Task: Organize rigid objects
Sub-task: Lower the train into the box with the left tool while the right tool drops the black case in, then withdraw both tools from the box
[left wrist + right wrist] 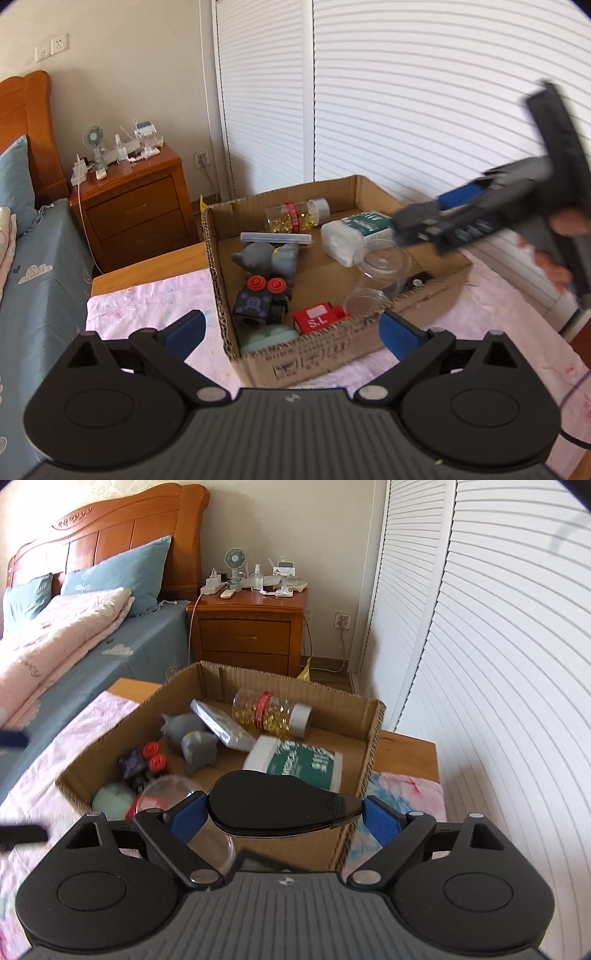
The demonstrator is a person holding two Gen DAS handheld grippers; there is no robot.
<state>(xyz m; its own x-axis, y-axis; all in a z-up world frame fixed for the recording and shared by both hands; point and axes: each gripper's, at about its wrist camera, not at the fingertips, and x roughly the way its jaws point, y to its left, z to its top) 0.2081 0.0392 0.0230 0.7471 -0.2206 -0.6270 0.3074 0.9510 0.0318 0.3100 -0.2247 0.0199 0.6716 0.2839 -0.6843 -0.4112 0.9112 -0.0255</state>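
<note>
Right tool (pixel 282 812) grips black case (pixel 273 806); left tool (pixel 291 326) spread; red block (pixel 318 318) reads "S.L".

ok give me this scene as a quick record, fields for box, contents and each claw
box: cardboard box, open-topped, on pink cloth
contents: capsule bottle, white bottle, grey toys, clear jar, red block
left claw: open, empty, at the box's near wall
right claw: shut on black oval object, above the box

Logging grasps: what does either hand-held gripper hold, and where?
Right hand-held gripper spans a black oval object end to end; contact unclear. Left hand-held gripper holds nothing.
</note>
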